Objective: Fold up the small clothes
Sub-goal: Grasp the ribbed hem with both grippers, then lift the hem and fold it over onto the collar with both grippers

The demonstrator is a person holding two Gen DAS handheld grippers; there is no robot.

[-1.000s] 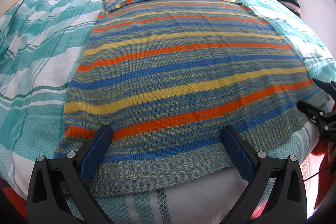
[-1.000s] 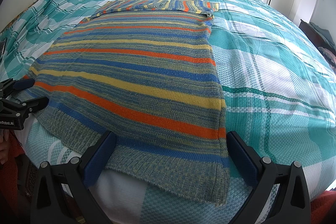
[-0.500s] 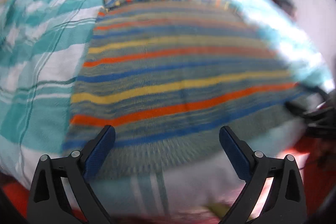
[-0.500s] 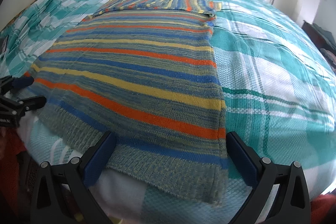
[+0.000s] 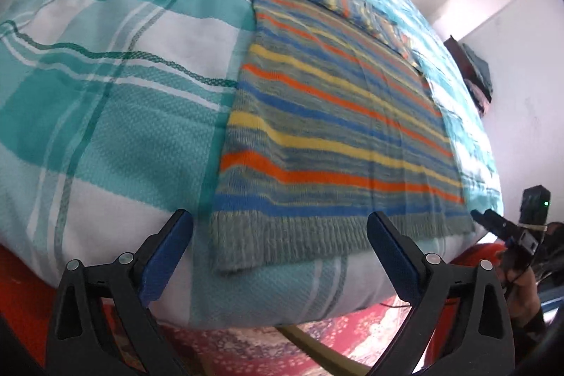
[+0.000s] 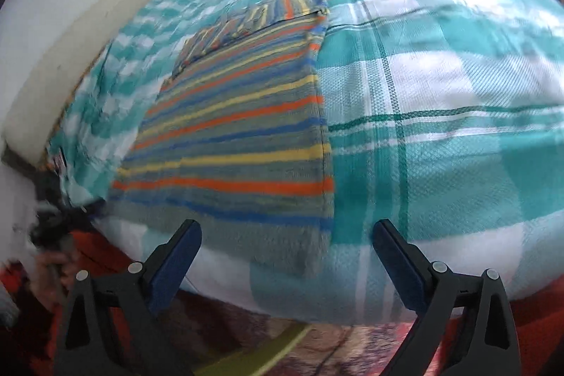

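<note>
A knitted sweater (image 5: 335, 129) with orange, blue and yellow stripes lies flat on the teal plaid bed cover (image 5: 105, 94), one sleeve folded across its far end. My left gripper (image 5: 278, 221) hovers open just off the bed's near edge, framing the sweater's left hem corner, with nothing gripped. My right gripper (image 6: 287, 226) frames the right hem corner of the sweater (image 6: 239, 136). Its jaws are closing a little but stand wide, and its pads touch no cloth. Each gripper shows small in the other's view: the right gripper (image 5: 493, 224) and, blurred, the left gripper (image 6: 53, 221).
The bed cover (image 6: 440, 94) spreads wide on both sides of the sweater. A cream headboard (image 6: 70, 66) runs along the far side. A red patterned rug (image 5: 335, 333) lies below the bed edge. A dark shelf with clothes (image 5: 476, 76) stands by the wall.
Both grippers have drawn back from the hem and rolled, so the bed edge and rug now show. The left one shifted toward the left hem corner, the right one toward the right corner.
</note>
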